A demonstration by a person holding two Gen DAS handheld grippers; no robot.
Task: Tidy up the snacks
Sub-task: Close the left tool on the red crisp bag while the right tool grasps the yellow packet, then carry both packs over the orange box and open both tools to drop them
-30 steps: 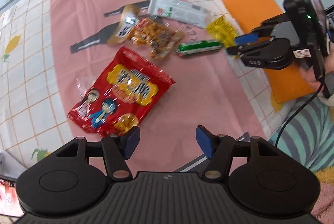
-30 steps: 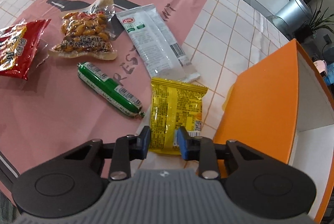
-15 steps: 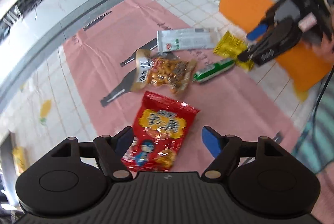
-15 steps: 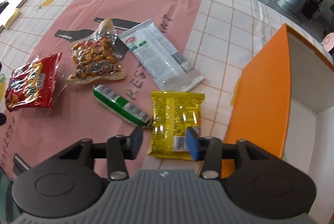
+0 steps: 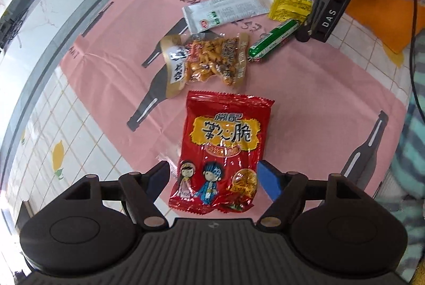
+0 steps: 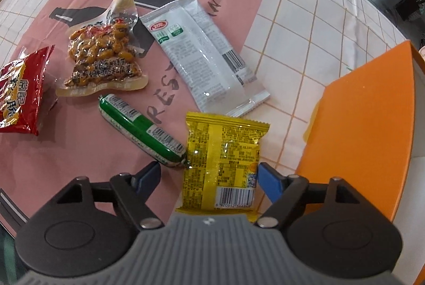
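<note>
Straddling the near end of the red snack bag [image 5: 223,149] with fingers spread wide, left hand-held gripper [image 5: 215,178] low at 6 o'clock in its own view, blue pads clear of the wrapper on both sides. Spread wide as well, right hand-held gripper [image 6: 208,176], fingers either side of the yellow packet [image 6: 223,162], right pad [image 6: 269,182] just beside the packet's edge, left pad apart from it; cannot tell whether anything touches. Lying flat on the pink cloth [image 5: 305,104] over the tiled tabletop [image 6: 305,27], all five snacks. From the red bag, toward 12 o'clock, clear pouch of orange nuts [image 5: 205,60]; beyond that, white-grey wrapper [image 5: 228,9] at about 1 o'clock. Green sausage stick [image 6: 140,130] in the right wrist view running from 10 o'clock down toward the yellow packet, its near tip touching or almost touching the packet's left edge. Orange box [image 6: 358,138] standing at 3 o'clock of the yellow packet, near it, white inside showing. Right hand-held gripper also visible at 1 o'clock in the left wrist view, above the yellow packet.
</note>
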